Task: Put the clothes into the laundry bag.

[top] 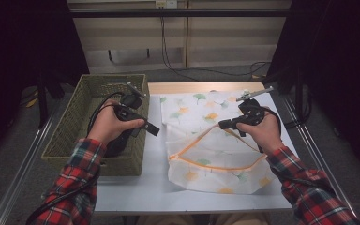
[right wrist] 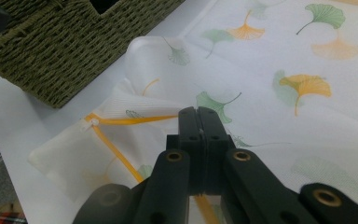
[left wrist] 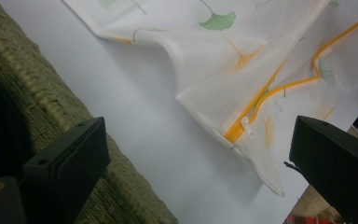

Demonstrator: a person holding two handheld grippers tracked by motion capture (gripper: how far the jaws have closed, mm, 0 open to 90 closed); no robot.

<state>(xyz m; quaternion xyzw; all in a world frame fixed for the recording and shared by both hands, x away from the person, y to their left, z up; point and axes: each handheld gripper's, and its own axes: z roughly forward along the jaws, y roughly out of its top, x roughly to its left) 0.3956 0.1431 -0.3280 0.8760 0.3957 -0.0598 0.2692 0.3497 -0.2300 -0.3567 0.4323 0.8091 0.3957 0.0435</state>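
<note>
High view: the mesh laundry bag (top: 211,140) is spread on the white table (top: 145,187), pinched at its zipper edge by the right gripper (top: 222,124), jaws clamped together

Left gripper view: jaws wide apart, nothing held; zipper pull (left wrist: 247,127) sits at about 1 o'clock, wicker basket (left wrist: 37,88) at 9

Right gripper view: basket at 10 o'clock

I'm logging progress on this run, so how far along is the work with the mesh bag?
Done: the bag lies flat on the table with its orange zipper already open. In hand: the right gripper is shut, seemingly pinching the upper edge of the opening, lifting it. Left: the left gripper, open and empty by the basket, has nothing to put in yet.
</note>
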